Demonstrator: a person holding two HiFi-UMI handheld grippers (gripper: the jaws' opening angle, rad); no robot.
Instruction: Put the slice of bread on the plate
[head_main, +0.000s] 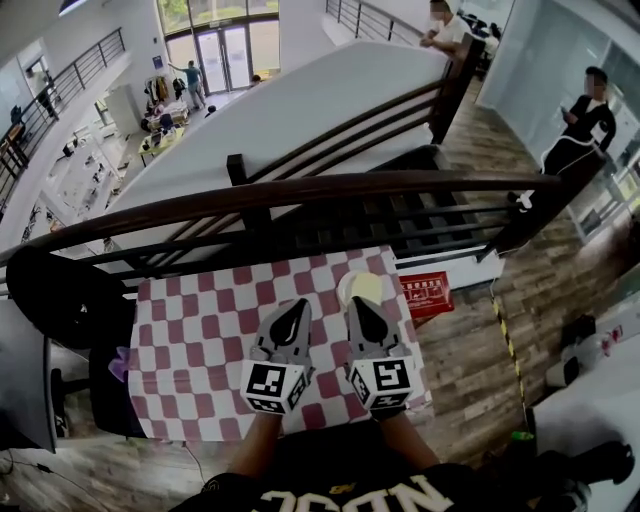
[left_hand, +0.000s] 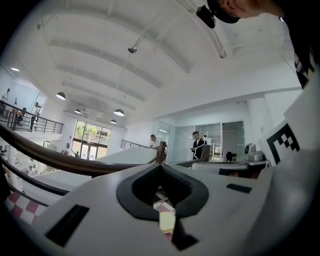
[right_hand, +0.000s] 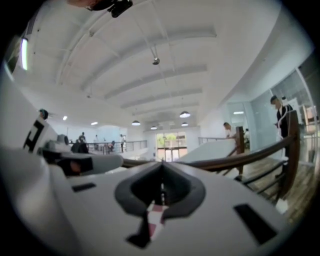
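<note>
A dark bulky object (head_main: 62, 295) is seen at the far left, beside the table (head_main: 190, 350), which is covered with a red-and-white checked cloth. A dark wooden railing (head_main: 300, 190) is seen running behind the table from left to right, with a lower floor visible beyond it.

The left gripper (head_main: 294, 308) is held above the middle of the table, clear of the cloth, pointing away from the person. Its jaws are seen pressed together in the left gripper view, the dark pads meeting at the tips, and nothing is held between them. Only checked cloth and a pale yellow patch are seen far below, through the hole behind the pads.

The right gripper (head_main: 358, 303) is held just beside the left one, roughly parallel, also above the table. Its jaws are fully closed too, pad against pad, and nothing is gripped; checked cloth is seen below it.

The plate (head_main: 342, 290) is found near the far right edge of the table, just beyond the right gripper's tip and partly hidden by it. A pale yellow patch on the plate is taken for the slice of bread (head_main: 366, 287), though its outline is too small to be confirmed.

A red sign (head_main: 425, 295) is seen lying on the wooden floor right of the table. A person in dark clothes (head_main: 585, 120) is seen standing at the far right.
</note>
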